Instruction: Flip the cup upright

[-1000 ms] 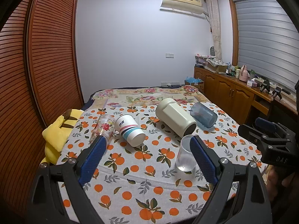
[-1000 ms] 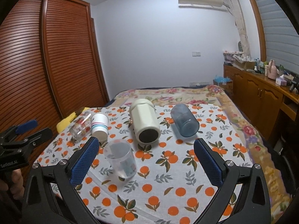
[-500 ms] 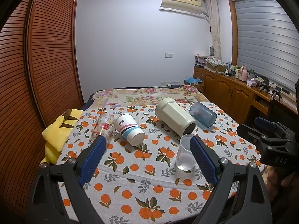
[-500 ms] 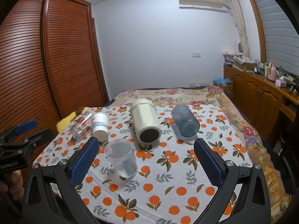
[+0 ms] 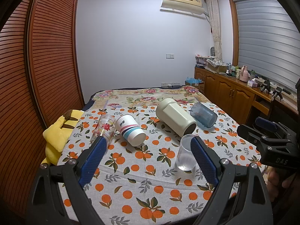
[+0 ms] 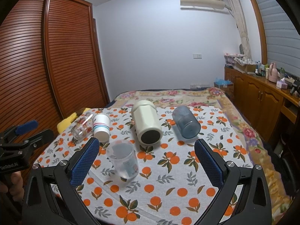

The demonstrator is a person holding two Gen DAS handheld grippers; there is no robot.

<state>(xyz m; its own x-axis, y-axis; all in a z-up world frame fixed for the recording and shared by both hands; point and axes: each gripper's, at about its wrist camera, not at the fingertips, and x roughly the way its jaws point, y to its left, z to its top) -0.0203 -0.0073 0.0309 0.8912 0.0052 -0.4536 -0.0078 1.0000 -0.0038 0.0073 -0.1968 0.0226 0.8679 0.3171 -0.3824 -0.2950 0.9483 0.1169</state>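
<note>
A clear plastic cup (image 5: 184,152) (image 6: 123,161) stands upright on the orange-print cloth. Four cups lie on their sides behind it: a patterned glass (image 5: 102,129) (image 6: 82,127), a striped paper cup (image 5: 130,130) (image 6: 101,126), a cream mug (image 5: 175,119) (image 6: 146,123) and a blue tumbler (image 5: 203,117) (image 6: 185,124). My left gripper (image 5: 148,161) is open and empty, held above the near cloth. My right gripper (image 6: 146,164) is open and empty, held back from the cups; it also shows in the left wrist view (image 5: 270,142).
The cloth (image 5: 150,187) covers the near part of a bed with a floral blanket (image 5: 148,96). A yellow plush toy (image 5: 58,131) lies at the left edge. A slatted wardrobe (image 5: 37,65) stands left, a wooden sideboard (image 5: 234,93) right.
</note>
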